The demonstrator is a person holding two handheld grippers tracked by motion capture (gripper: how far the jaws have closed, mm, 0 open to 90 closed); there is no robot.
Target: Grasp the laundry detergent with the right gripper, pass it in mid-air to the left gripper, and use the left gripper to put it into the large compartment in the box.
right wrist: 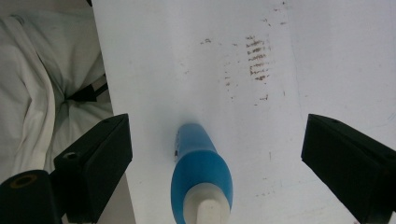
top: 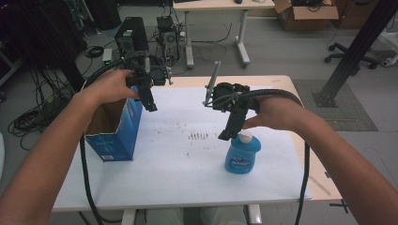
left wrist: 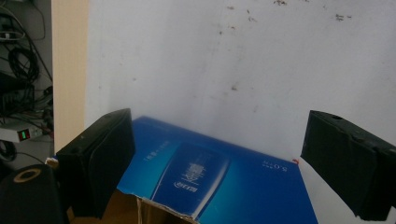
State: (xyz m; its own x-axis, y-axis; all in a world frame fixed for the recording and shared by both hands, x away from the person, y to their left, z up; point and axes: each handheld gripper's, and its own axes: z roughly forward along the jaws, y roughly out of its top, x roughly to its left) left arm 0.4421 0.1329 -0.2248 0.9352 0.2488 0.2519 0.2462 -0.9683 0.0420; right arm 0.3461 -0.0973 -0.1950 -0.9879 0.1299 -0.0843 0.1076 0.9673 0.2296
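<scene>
- Standing on the white-covered desk (top: 178, 164) are two things: one blue carton (top: 115, 129) at the left and one blue bottle (top: 241, 153) with a white cap at the near right.
- The carton's top is seen open; its contents cannot be told.
- The left gripper (top: 149, 101) is held above the carton, fingers wide apart.
- The right gripper (top: 230, 131) is held over the bottle, fingers wide, nothing gripped.

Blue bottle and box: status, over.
Both grippers open, left over open blue box. Right above upright blue bottle, not gripping. Nothing between.
</scene>
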